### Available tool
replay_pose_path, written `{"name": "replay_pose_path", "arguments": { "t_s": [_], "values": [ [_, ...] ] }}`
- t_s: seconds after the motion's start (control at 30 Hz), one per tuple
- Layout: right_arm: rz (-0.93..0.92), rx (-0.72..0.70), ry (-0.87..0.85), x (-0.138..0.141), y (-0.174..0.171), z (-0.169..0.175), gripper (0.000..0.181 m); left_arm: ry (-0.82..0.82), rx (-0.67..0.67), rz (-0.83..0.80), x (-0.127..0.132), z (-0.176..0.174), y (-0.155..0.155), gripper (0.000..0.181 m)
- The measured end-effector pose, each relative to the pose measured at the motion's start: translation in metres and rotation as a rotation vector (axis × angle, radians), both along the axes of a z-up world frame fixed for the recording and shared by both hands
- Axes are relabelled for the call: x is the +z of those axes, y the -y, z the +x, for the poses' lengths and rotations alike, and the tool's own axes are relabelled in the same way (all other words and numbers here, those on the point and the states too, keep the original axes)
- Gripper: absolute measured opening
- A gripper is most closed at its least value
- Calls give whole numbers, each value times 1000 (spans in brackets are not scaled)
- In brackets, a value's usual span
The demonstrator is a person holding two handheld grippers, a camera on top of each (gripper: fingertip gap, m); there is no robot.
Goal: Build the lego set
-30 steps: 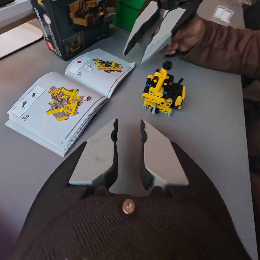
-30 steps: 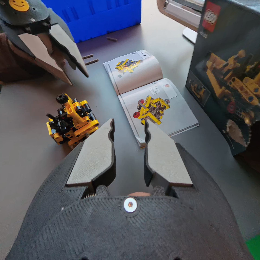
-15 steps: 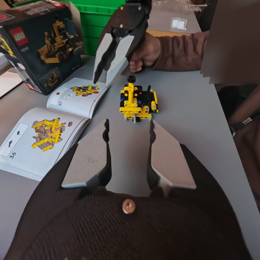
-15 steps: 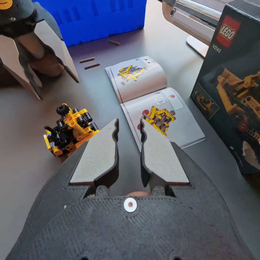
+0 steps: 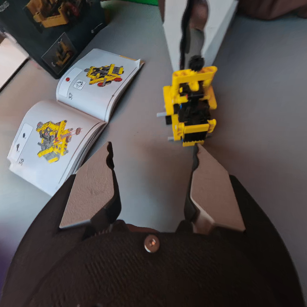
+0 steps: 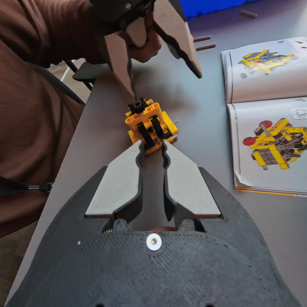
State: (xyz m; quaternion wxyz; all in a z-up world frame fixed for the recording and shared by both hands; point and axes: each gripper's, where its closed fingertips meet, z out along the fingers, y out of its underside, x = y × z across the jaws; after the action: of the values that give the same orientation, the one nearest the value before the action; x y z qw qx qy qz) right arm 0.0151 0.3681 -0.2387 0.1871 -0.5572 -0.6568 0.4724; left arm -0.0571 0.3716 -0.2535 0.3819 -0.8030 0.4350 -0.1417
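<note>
Right claw (image 6: pixel 152 142) pinches the yellow model (image 6: pixel 150 127) near the desk (image 6: pixel 103 116) edge, gripping its near end; left claw (image 5: pixel 152 146) gapes wide, empty, one fingertip (image 5: pixel 198 147) touching it.

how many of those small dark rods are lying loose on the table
3. One dark rod lies far back by the blue bin. Two more, upper rod and lower rod, lie side by side left of the open instruction booklet. Others may be hidden behind the claws.

1. Your left wrist view is motion-blurred; the yellow model's (image 5: pixel 191 106) small parts smear together.
2. The dark box (image 5: pixel 49 31) is cut off at the top edge.
3. The booklet (image 6: pixel 269 116) runs off the right edge.
</note>
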Motion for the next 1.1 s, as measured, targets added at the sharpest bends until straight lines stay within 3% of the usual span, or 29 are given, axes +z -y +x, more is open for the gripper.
{"name": "replay_pose_path", "arguments": {
  "t_s": [0.13, 0.3, 0.7, 0.87, 0.97, 1.1],
  "values": [
    [68, -65, -15, 3, -11, -4, 23, 125, 27, -42, 4, -24, -3, 88],
    [90, -167, -48, 9, -31, -4, 24, 280, -68, -158, 9, -15, 14, 80],
    [208, -515, -172, 35, -96, 9, 20, 180, -241, -259, -8, 14, 47, 78],
    [176, -540, -155, 26, -102, 12, 20, 211, -373, -247, 0, 39, 73, 79],
    [183, -538, -124, 18, -102, 14, 21, 287, -564, -270, 14, 53, 112, 62],
    [185, -556, -115, 15, -104, 18, 21, 268, -560, -232, 13, 43, 114, 72]
  ]
}}
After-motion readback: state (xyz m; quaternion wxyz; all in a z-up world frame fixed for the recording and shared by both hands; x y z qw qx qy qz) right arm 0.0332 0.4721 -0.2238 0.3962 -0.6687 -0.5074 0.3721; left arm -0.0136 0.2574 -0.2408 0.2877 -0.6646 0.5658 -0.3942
